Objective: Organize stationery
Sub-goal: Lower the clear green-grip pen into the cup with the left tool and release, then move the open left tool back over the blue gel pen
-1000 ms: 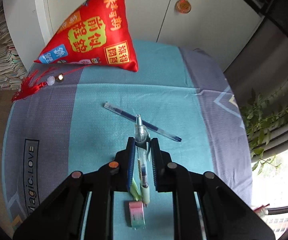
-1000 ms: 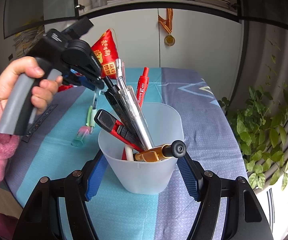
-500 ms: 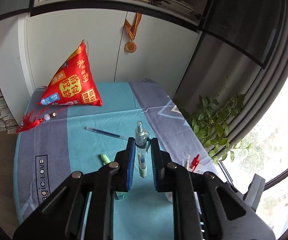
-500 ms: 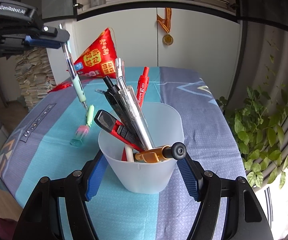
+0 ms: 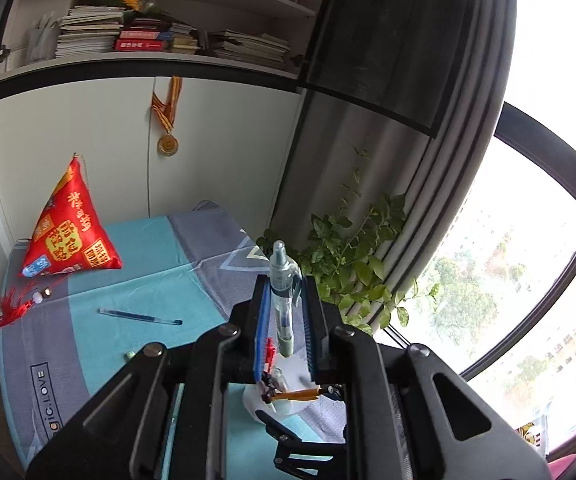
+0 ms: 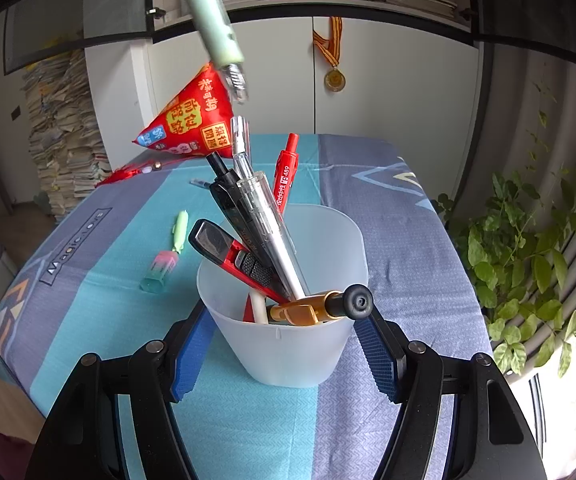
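Observation:
My left gripper is shut on a clear pen with a pale green grip, held high in the air above the white plastic cup. In the right wrist view that pen hangs tip down over the cup. My right gripper is shut on the cup, which stands on the table and holds several pens, a red utility knife and a gold pen.
A blue pen, a green highlighter and a pink-green eraser lie on the blue-grey tablecloth. A red triangular cushion stands at the back. A leafy plant is at the right edge.
My left gripper has lifted the green-grip pen off the table and carried it right, to above the cup. The right gripper and cup have not moved.

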Motion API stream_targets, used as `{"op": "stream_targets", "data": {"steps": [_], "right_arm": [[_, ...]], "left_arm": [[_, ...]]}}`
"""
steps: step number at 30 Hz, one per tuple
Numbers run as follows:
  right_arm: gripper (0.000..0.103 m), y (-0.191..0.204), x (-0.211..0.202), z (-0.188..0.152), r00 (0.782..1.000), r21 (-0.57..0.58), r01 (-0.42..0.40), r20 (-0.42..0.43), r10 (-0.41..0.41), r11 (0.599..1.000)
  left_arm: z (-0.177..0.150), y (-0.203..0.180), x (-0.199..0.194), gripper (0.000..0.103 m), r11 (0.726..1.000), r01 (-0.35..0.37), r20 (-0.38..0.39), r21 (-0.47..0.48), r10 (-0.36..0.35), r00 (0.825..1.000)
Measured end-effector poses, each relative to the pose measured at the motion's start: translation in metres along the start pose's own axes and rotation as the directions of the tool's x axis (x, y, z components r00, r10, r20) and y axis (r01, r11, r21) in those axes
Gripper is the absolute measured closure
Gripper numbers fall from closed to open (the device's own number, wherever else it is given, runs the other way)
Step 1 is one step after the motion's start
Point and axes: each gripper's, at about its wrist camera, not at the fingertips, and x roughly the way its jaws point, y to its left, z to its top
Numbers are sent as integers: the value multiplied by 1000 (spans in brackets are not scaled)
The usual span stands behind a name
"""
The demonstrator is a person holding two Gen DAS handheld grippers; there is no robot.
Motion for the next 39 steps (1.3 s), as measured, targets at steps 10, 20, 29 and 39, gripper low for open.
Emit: {"op": "stream_targets", "data": {"steps": [10, 20, 29, 39], "right_arm": [[33, 0, -1, 0, 1000, 0, -4, 4, 4, 1000], [33, 0, -1, -1, 1000, 0, -5, 4, 5, 1000], [33, 0, -1, -1, 1000, 0, -5, 5, 5, 1000], [33, -2, -1, -1, 1000, 1, -6, 3, 6, 1000]], "left_arm": [[-23, -16, 50, 90, 993, -20, -129, 120, 35, 991], [-39, -18, 63, 89, 984, -36, -169, 176, 66, 983], [-46, -17, 68, 89, 984, -36, -202, 177, 72, 977], [-44, -16, 60, 85, 986, -38, -197, 163, 71, 978]]}}
